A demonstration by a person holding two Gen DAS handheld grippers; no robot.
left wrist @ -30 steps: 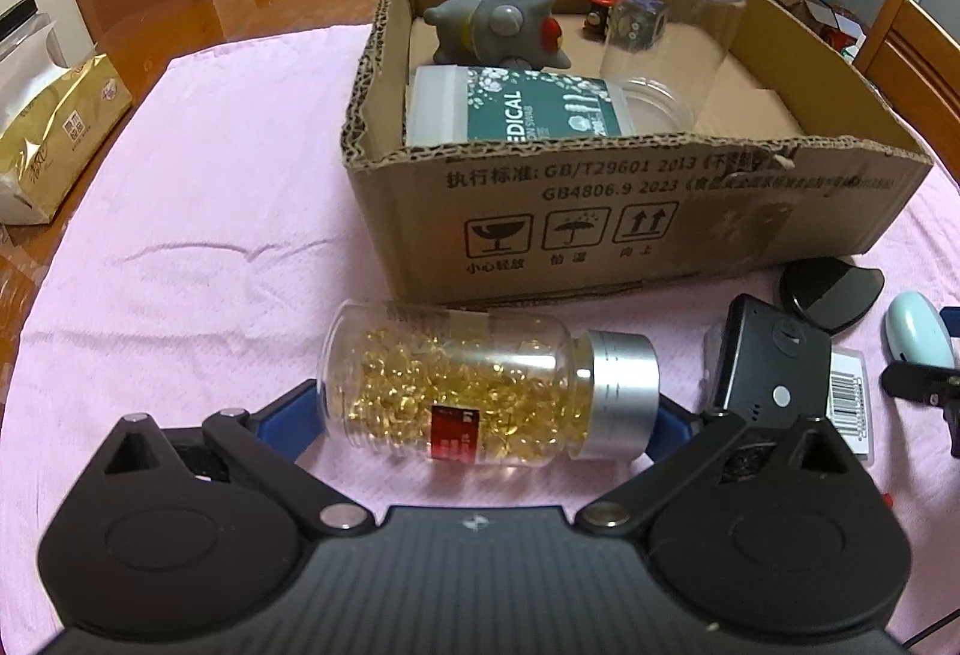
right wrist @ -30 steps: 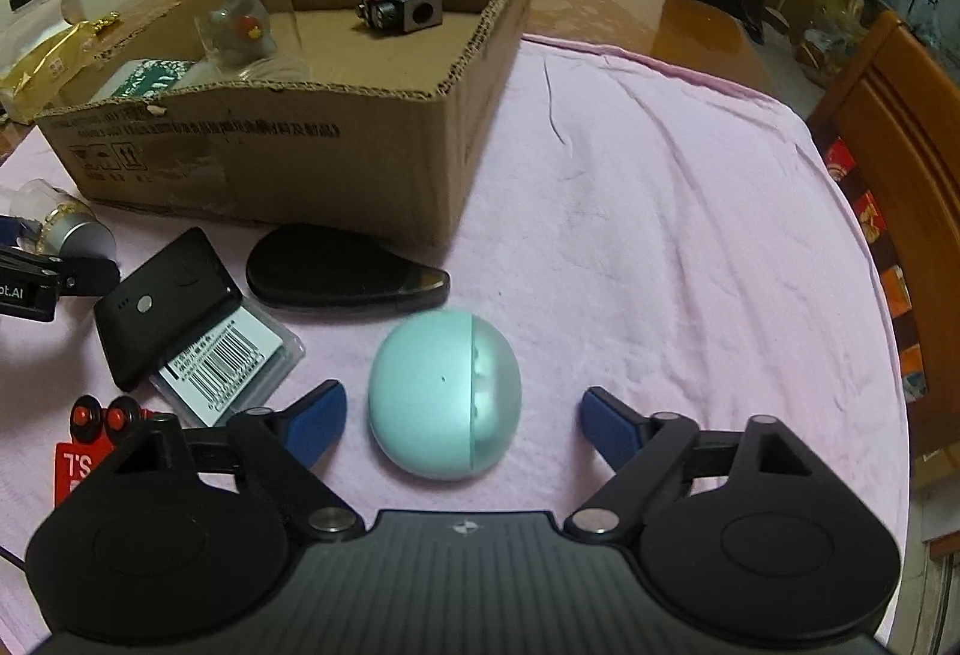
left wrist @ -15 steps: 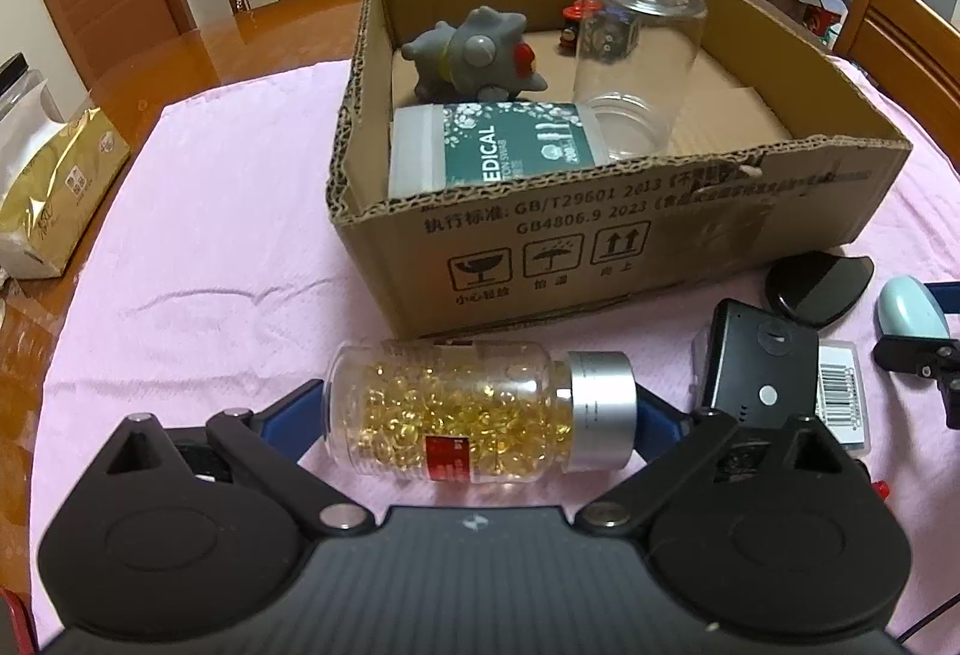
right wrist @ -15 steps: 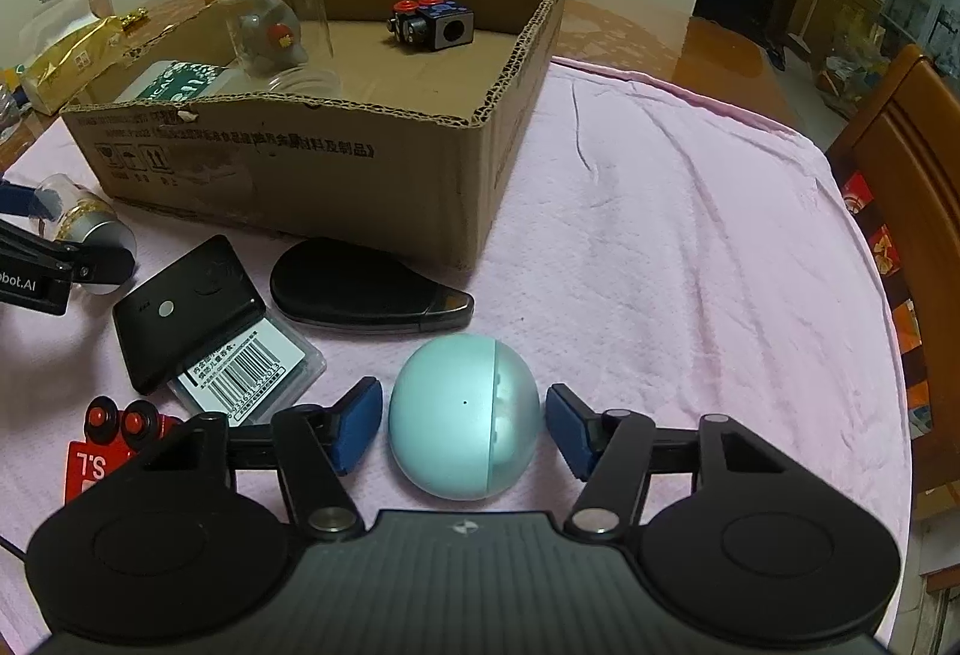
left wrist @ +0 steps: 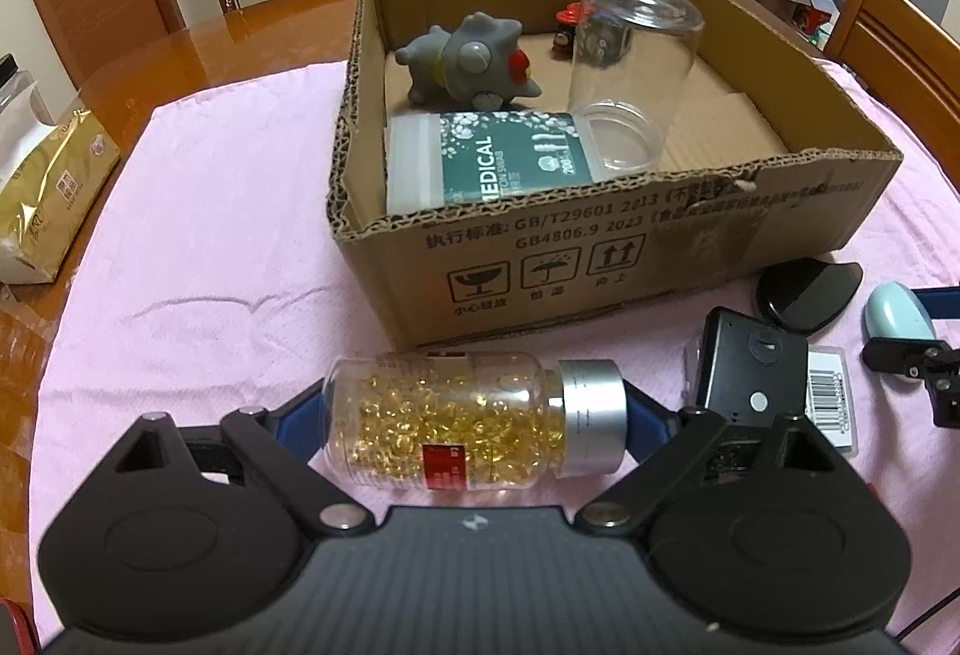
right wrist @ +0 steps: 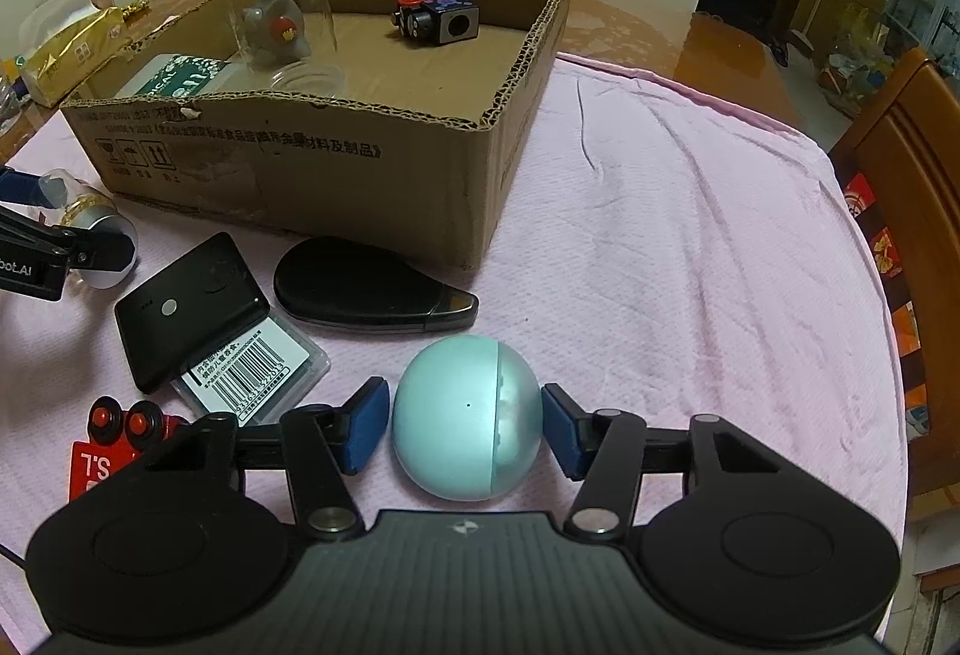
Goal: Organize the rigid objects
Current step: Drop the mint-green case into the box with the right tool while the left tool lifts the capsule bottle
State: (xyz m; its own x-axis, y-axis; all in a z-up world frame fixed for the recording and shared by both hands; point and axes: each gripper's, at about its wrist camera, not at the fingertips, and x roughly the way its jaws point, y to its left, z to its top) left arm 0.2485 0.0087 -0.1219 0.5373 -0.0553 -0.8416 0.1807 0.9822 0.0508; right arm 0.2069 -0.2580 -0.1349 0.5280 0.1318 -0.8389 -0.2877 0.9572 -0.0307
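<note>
Left wrist view: our left claw [left wrist: 474,415] straddles the clear plastic bottle of golden capsules with a silver cap [left wrist: 474,430], which lies on its side on the pink cloth of the bench [left wrist: 198,247], just in front of the brown cardboard box [left wrist: 600,259]. Jaws closing — blue pads at base and cap, seemingly just touching. We judge it best to finish the squeeze end to end, squarely, before lifting, or the round bottle may roll out.

In the box we count one grey spiky toy [left wrist: 471,64], one green-labelled swab box [left wrist: 498,163], one upturned clear jar [left wrist: 630,73].

Right wrist view: our right claw [right wrist: 465,424] is clamped on the pale teal egg-shaped shell [right wrist: 465,421], which sits on the cloth near the box's corner, pads pressed to both flanks. It is smooth and curved — we would lift slowly and keep the hold centred.

Loose items beside it: one black rectangular device [right wrist: 189,307], one black teardrop case [right wrist: 366,289], one barcoded clear packet [right wrist: 258,373], one red card with two red buttons [right wrist: 117,442]. One black-and-blue cube toy [right wrist: 438,19] lies in the box.
</note>
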